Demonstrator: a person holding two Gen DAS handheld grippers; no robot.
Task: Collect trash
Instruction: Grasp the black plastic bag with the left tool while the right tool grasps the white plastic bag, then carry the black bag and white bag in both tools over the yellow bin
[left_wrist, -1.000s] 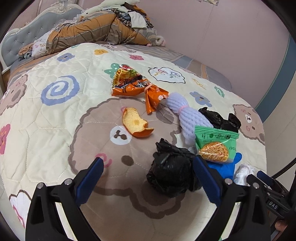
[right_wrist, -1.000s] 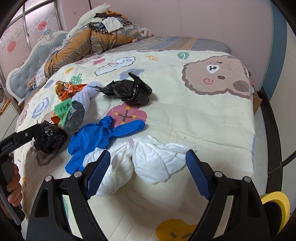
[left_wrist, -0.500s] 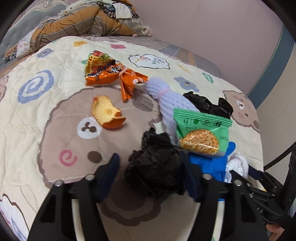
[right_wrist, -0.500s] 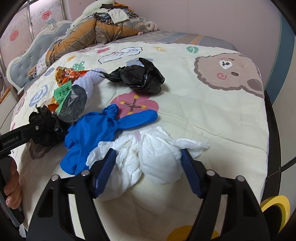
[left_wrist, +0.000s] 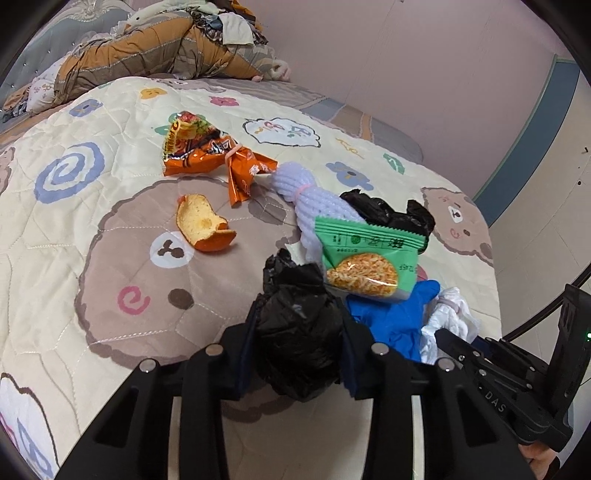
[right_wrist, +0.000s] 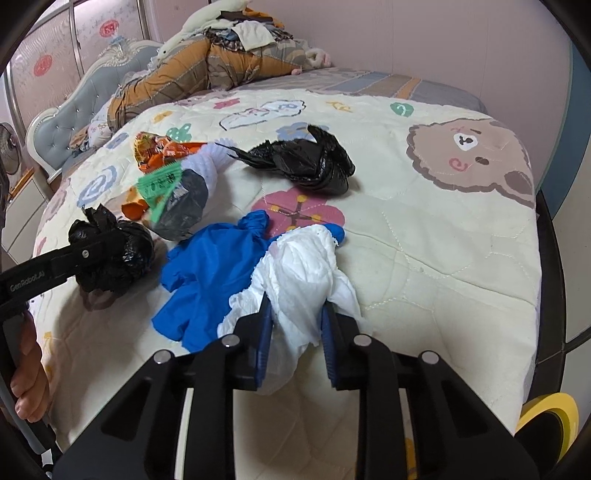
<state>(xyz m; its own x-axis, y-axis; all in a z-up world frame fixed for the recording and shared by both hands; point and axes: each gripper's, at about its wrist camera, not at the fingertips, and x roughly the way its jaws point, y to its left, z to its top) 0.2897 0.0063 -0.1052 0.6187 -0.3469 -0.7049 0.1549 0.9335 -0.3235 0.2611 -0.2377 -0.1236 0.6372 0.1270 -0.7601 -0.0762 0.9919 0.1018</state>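
1. My left gripper (left_wrist: 299, 332) has just been closing, and its pads now press on a black bag (left_wrist: 299, 332) crumpled into a ball; the bag bulges out between them and hides the pads almost wholly in the left wrist view.
2. My right gripper (right_wrist: 295, 328) has just been closing too, and it now pinches a wad of white tissue (right_wrist: 303, 273). The tissue's lower end hangs between the jaws and covers part of each pad.
3. Both things sit at the near edge of the quilt (right_wrist: 424, 229), and I cannot tell whether either is lifted clear of it.
4. A blue glove (right_wrist: 210, 273) lies just left of the tissue, its far tip tucked under the white wad.
5. A green packet (left_wrist: 365, 258) lies over a lilac foam net (left_wrist: 306, 199), hiding the net's near end; from the right wrist only its silver back and green edge show.
6. A second black bag (right_wrist: 306, 166) lies further up the quilt; in the left view the packet cuts most of it off.
7. An orange wrapper (left_wrist: 207, 151) and a piece of orange peel (left_wrist: 203, 229) lie beyond, apart from each other.
8. A yellow thing (right_wrist: 546, 410) at the lower right edge is cut off; I cannot make out what it is.
9. My left hand (right_wrist: 29, 384) shows only in part at the frame edge.
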